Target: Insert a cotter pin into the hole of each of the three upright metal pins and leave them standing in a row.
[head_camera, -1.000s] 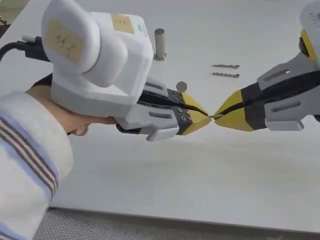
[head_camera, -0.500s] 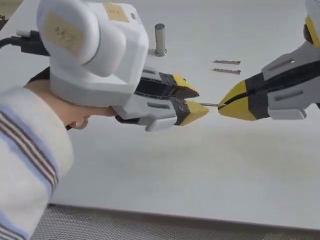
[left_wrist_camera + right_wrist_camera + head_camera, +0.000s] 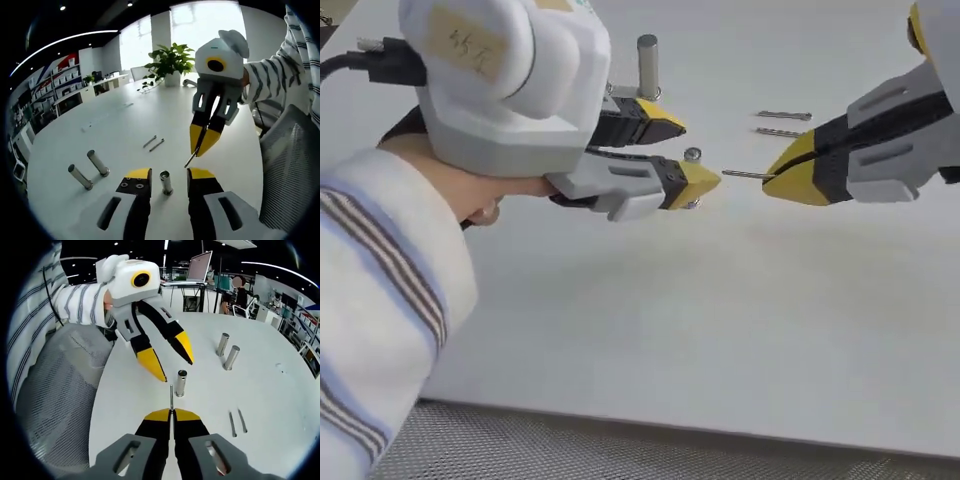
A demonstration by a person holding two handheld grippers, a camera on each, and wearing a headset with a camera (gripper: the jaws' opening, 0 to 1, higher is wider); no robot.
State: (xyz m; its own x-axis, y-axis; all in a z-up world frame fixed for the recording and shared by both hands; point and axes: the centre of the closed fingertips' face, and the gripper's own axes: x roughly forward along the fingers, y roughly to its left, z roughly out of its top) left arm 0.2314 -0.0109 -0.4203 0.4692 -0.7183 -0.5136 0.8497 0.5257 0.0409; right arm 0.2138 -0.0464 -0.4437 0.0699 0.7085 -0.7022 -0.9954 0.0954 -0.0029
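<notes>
My right gripper (image 3: 767,183) pinches a cotter pin (image 3: 745,175); my left gripper (image 3: 700,152) is spread wide.
Its free end points toward a metal pin (image 3: 165,182) standing upright on the table (image 3: 670,330), near the left tips.

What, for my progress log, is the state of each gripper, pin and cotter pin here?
Left gripper: open, jaws either side of the near pin.
Right gripper: shut on the held cotter pin.
Held cotter pin: aimed at the near pin, not inserted.
Near pin: upright, no cotter pin in it.
Far pins: upright, no cotter pins visible.
Spare cotter pins: lying flat, side by side.
</notes>
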